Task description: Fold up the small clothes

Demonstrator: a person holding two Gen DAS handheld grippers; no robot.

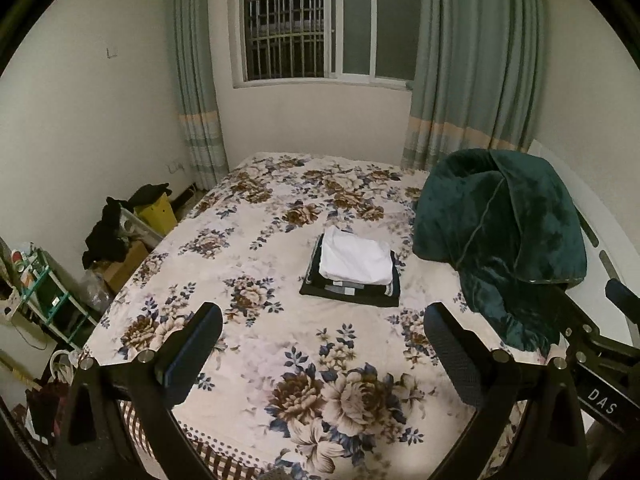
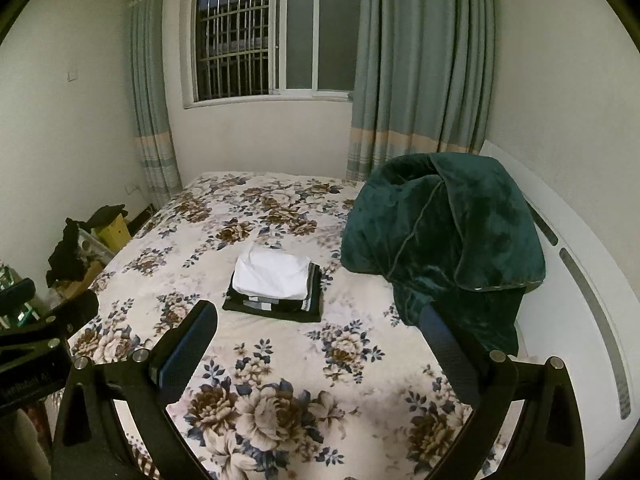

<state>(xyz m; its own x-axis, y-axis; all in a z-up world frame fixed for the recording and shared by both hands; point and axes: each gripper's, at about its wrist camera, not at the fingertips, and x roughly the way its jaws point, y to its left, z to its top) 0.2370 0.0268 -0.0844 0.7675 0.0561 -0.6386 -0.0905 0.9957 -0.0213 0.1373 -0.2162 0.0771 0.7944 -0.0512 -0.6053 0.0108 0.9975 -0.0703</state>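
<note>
A stack of folded clothes lies in the middle of the floral bed sheet (image 1: 280,344): a white folded garment (image 1: 358,258) on top of dark folded garments (image 1: 348,294). The stack also shows in the right wrist view, white garment (image 2: 274,272) over dark ones (image 2: 272,308). My left gripper (image 1: 322,320) is open and empty, held above the bed's near end, short of the stack. My right gripper (image 2: 318,316) is open and empty, also above the near end of the sheet (image 2: 300,380). Part of the right gripper shows at the right edge of the left wrist view (image 1: 616,320).
A dark green plush blanket (image 1: 500,232) is heaped at the bed's right side, against a white headboard (image 2: 580,300). Boxes, dark clothing and a shelf rack (image 1: 44,292) crowd the floor left of the bed. Window and curtains (image 1: 472,60) stand behind.
</note>
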